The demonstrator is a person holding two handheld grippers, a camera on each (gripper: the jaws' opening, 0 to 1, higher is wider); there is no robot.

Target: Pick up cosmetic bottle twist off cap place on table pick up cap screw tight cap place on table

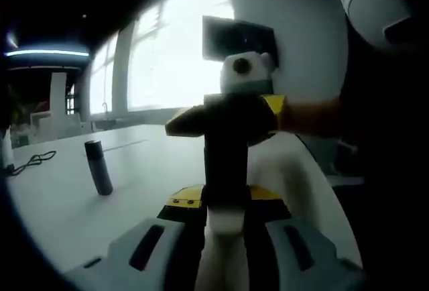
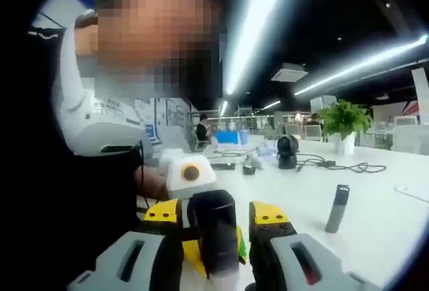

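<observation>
Between both grippers, bottle (image 1: 226, 170) upright.

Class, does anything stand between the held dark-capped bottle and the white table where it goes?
Nothing visible does. The left gripper and right gripper clamp the dark-capped white bottle; a slim dark upright cylinder stands aside on the white table.

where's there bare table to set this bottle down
Bare tabletop lies between the left gripper and the upright dark tube, and beyond it toward the black cable. It is crowded at the bottle, where the right gripper meets it.
</observation>
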